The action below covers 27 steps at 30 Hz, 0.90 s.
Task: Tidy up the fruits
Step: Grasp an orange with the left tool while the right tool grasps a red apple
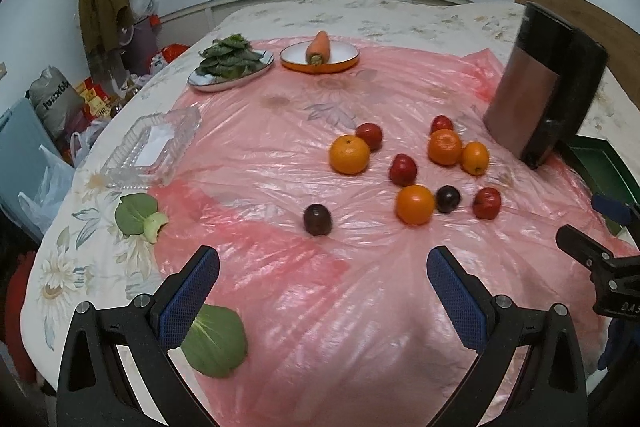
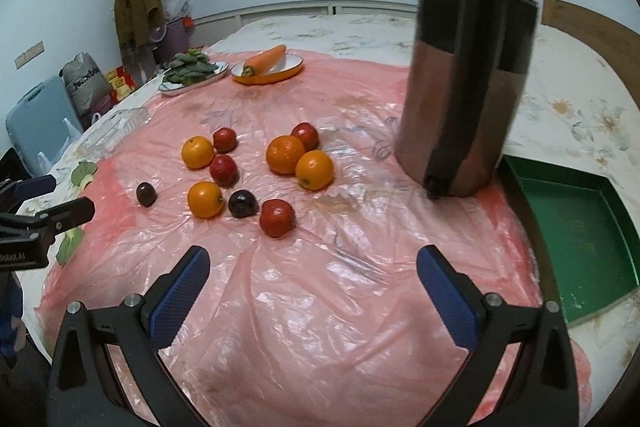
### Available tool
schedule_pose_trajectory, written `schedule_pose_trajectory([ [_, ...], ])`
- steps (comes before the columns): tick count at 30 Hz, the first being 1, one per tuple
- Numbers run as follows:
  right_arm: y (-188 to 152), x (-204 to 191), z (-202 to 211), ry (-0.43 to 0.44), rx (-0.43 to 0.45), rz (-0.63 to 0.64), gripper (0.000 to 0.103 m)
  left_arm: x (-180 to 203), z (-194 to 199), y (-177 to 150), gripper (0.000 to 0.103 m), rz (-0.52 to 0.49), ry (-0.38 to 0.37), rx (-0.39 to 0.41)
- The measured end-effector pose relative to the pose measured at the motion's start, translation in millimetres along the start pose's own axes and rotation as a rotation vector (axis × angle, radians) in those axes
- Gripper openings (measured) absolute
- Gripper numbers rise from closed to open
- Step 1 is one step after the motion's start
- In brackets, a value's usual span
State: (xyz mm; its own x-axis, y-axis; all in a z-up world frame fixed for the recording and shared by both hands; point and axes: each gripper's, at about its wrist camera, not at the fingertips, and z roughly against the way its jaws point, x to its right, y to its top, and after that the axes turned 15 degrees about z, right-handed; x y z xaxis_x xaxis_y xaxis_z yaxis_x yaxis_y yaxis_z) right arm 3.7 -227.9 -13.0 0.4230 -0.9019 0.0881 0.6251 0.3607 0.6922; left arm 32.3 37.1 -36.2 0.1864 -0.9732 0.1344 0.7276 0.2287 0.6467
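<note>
Fruit lies loose on the pink sheet (image 2: 320,307) ahead of both grippers: four oranges, four red fruits and two dark plums, none sorted yet. The right gripper (image 2: 313,285) hovers low with jaws spread and empty; the nearest piece, a red fruit (image 2: 277,217), sits just ahead and slightly left of it. The left gripper (image 1: 323,283) is likewise spread and empty, with a lone plum (image 1: 317,219) straight ahead.

To do the pick well, I judge each gripper should take its closest piece, straddle it at its widest part and close gently (round fruit on slippery plastic may roll away). The clustered oranges (image 2: 286,154) touch each other, so the outlying pieces look easier first.

The green tray (image 2: 580,239), to the right of the right gripper, is empty and seems a likely destination. The clear dish (image 1: 154,147), forward-left of the left gripper, also holds no fruit. Far ahead, an orange-rimmed bowl (image 1: 320,65) carries a carrot (image 1: 319,47), and a plate (image 1: 230,77) holds leafy greens. A tall jug (image 2: 464,87) stands ahead-right.
</note>
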Motion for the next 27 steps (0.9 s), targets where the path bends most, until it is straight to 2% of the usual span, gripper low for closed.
schedule_pose_trajectory([
  [5, 9.1, -6.5, -17.8, 0.042, -0.006, 0.016, 0.103, -1.5, -11.9, 8.6, 0.102, 0.006, -0.014, -0.012],
  [13, 18.2, -5.6, -52.8, 0.086, -0.046, 0.029, 0.103, 40.1, -41.9, 13.8, 0.100, -0.060, -0.091, -0.048],
  [20, 19.7, 0.0, -78.1, 0.144, -0.074, 0.035, 0.103, 62.7, -69.5, 16.2, 0.091, -0.112, -0.120, -0.091],
  [22, 20.0, 2.0, -82.4, 0.165, -0.076, 0.031, 0.097, 65.2, -76.2, 15.6, 0.086, -0.123, -0.125, -0.108],
  [24, 20.3, 2.3, -86.4, 0.183, -0.080, 0.037, 0.085, 67.5, -83.8, 14.8, 0.080, -0.132, -0.130, -0.129],
  [27, 20.6, 1.3, -93.3, 0.211, -0.092, 0.053, 0.074, 71.0, -93.3, 12.9, 0.075, -0.142, -0.132, -0.148],
])
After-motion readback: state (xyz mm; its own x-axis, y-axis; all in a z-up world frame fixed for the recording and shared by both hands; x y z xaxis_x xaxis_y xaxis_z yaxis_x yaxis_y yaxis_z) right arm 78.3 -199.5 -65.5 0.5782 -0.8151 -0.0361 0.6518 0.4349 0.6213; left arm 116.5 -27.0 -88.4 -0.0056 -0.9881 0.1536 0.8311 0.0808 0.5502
